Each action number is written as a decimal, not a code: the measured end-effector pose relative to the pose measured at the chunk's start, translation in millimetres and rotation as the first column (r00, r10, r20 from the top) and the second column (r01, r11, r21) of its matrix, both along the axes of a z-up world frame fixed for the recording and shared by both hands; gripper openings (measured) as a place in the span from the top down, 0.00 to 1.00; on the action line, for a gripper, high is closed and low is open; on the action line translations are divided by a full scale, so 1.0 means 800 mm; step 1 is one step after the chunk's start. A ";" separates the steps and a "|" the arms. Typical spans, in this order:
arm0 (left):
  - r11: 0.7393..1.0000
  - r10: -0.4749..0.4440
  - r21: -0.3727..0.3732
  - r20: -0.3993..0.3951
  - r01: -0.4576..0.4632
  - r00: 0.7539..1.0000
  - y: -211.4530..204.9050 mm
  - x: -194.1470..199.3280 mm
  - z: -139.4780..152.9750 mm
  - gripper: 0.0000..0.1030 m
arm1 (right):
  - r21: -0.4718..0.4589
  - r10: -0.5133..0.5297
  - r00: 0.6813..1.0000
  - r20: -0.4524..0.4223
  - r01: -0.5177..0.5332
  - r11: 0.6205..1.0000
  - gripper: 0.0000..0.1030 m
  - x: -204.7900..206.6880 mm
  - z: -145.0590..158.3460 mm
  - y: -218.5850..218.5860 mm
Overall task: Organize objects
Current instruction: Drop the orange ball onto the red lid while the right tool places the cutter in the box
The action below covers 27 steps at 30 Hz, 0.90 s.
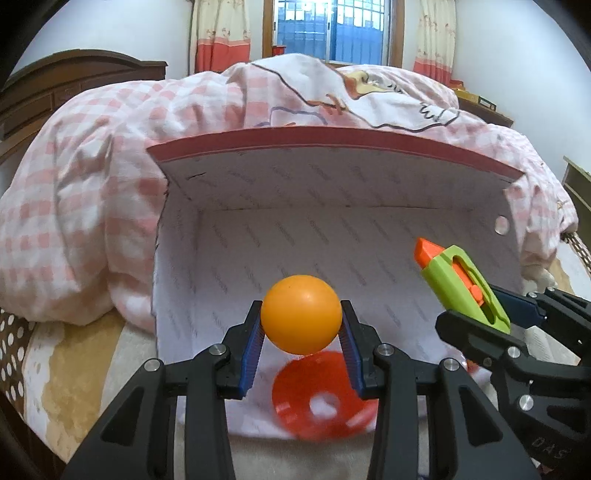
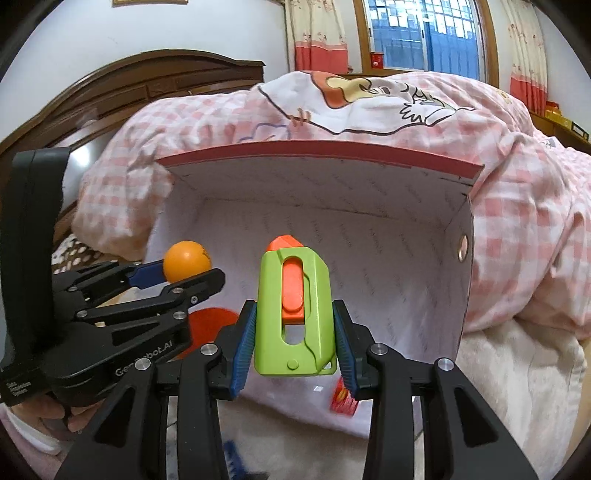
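My left gripper [image 1: 301, 321] is shut on an orange ball [image 1: 301, 314] and holds it above the open white box [image 1: 332, 177] with a red rim. It also shows in the right wrist view [image 2: 184, 275] with the ball [image 2: 186, 260]. My right gripper [image 2: 293, 332] is shut on a green and orange toy cutter [image 2: 293, 314], held over the box [image 2: 314, 173]. The cutter shows at the right in the left wrist view [image 1: 461, 280]. A red disc [image 1: 321, 398] lies inside the box under the ball.
The box stands on a bed against a bunched pink checked quilt [image 1: 92, 184]. A small red packet [image 2: 343, 400] lies in the box near its front right. A dark wooden headboard [image 2: 129, 88] is at the left; a window [image 1: 328, 29] is behind.
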<state>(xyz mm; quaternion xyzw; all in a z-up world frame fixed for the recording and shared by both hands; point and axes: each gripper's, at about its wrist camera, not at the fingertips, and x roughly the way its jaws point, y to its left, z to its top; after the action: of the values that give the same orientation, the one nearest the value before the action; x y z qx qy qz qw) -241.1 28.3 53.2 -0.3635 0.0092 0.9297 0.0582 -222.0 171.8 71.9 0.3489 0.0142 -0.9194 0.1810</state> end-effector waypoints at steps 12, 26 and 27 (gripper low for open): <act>0.999 0.024 -0.027 -0.008 -0.024 1.000 0.003 -0.039 -0.027 0.62 | 0.043 -0.046 0.998 0.031 0.045 0.998 0.61 -0.048 -0.034 0.003; 0.996 0.033 -0.084 -0.018 -0.035 0.999 0.019 -0.043 -0.029 0.36 | 0.041 -0.038 0.999 0.016 0.038 0.998 0.60 -0.055 -0.034 0.001; 0.995 0.033 -0.089 -0.020 -0.035 0.999 0.020 -0.043 -0.029 0.36 | 0.036 -0.034 0.999 0.016 0.034 0.999 0.59 -0.055 -0.033 0.002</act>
<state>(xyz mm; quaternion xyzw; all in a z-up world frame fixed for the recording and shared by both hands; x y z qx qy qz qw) -275.2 43.9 29.9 -0.3573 0.0449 0.9325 0.0259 -265.6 173.4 45.3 0.3598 0.0232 -0.9190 0.1592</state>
